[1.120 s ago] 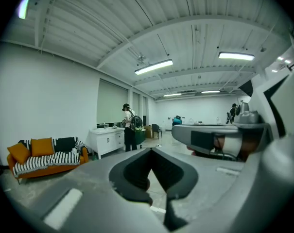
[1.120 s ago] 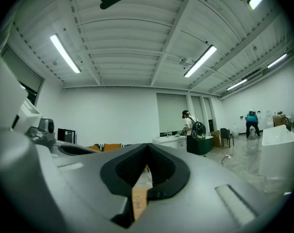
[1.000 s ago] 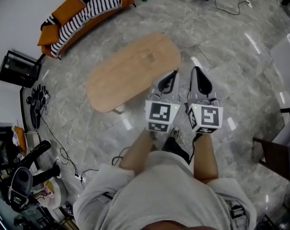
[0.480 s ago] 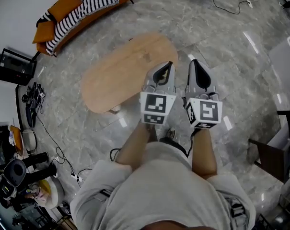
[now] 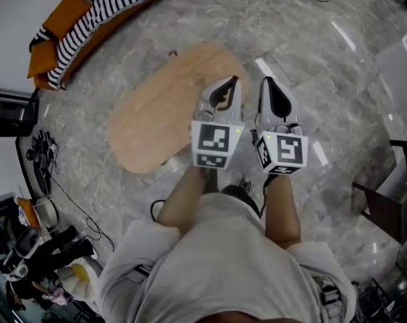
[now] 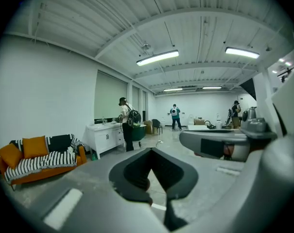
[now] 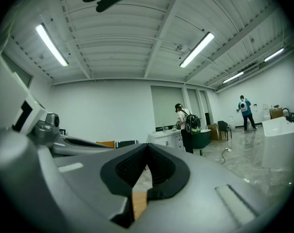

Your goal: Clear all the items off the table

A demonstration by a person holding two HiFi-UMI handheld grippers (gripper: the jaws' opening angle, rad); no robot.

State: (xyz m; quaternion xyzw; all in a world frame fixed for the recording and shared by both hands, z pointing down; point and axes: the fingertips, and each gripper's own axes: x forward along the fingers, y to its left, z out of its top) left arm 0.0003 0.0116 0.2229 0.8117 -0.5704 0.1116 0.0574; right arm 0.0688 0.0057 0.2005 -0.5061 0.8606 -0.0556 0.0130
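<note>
The oval wooden table (image 5: pixel 156 116) stands on the grey marble floor, and its top shows bare in the head view. My left gripper (image 5: pixel 231 81) hangs over the table's right end with its jaws shut and nothing between them. Beside it my right gripper (image 5: pixel 266 81) is also shut and holds nothing, just off the table's right edge. The left gripper (image 6: pixel 151 150) looks level across the room. A sliver of the table (image 7: pixel 138 203) shows under the closed tips of the right gripper (image 7: pixel 147 144).
An orange sofa (image 5: pixel 52 39) with a striped blanket stands at the far left. A black screen (image 5: pixel 8 113) and floor cables (image 5: pixel 45 147) lie left, a dark chair (image 5: pixel 385 210) right. A white cabinet (image 6: pixel 105 135) and standing people (image 6: pixel 126 123) are across the room.
The head view has swung, so the table and sofa sit further up and left. Both grippers stay side by side and shut, a little higher in the picture.
</note>
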